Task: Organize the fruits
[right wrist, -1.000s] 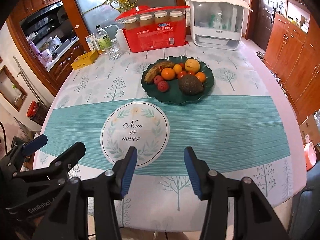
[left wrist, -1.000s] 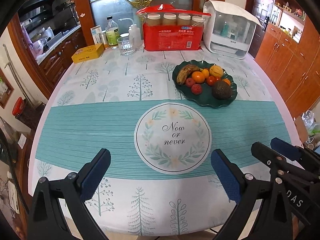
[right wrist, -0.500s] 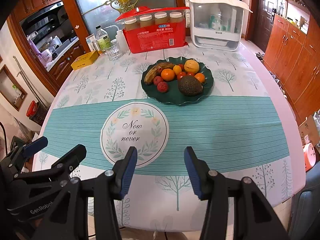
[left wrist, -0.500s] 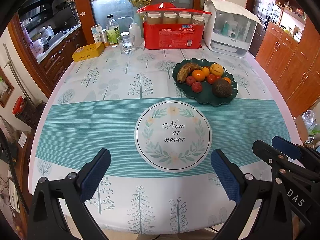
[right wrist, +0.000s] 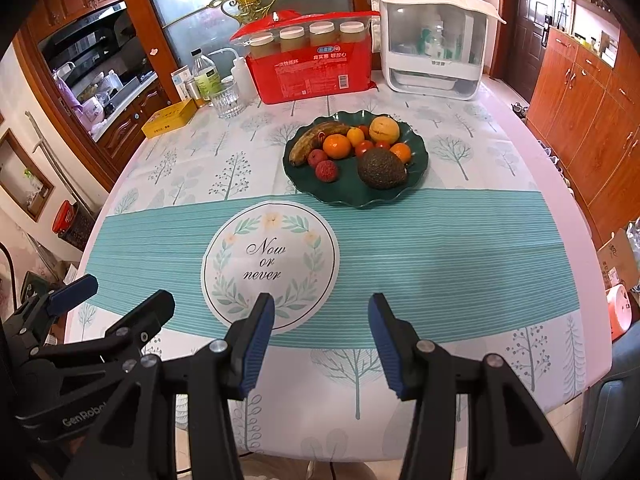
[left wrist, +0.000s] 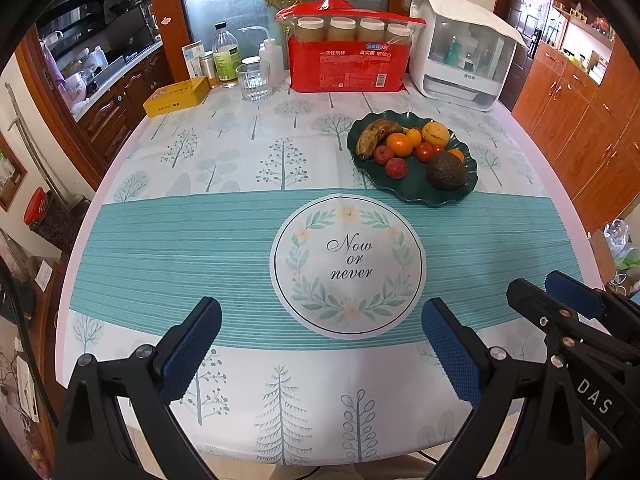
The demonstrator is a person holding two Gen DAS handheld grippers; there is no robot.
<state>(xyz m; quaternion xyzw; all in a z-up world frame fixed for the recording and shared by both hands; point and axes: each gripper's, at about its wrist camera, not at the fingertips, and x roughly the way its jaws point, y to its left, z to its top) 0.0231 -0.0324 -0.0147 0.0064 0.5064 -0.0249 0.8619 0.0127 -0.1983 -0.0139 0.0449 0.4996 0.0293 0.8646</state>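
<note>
A dark green wavy plate (left wrist: 416, 194) (right wrist: 348, 194) stands past the round "Now or never" print. It holds a brown banana (left wrist: 374, 136) (right wrist: 316, 138), an avocado (left wrist: 446, 170) (right wrist: 382, 168), oranges (right wrist: 337, 146), red lychees (right wrist: 326, 170), small tomatoes and a yellow round fruit (right wrist: 384, 130). My left gripper (left wrist: 320, 344) is open and empty above the table's near edge. My right gripper (right wrist: 320, 332) is open and empty beside it, also near the front edge. Each gripper shows in the other's view.
At the back stand a red pack of paper cups (left wrist: 348, 60), a white dispenser box (left wrist: 460, 60), a glass (left wrist: 254, 82), bottles (left wrist: 226, 56) and a yellow box (left wrist: 176, 96). Wooden cabinets (right wrist: 592, 120) line the right side. The table drops off at the front.
Both grippers have drawn back slightly from the table; the scene has shifted a little. Fingers stay open and nothing on the table moved.
</note>
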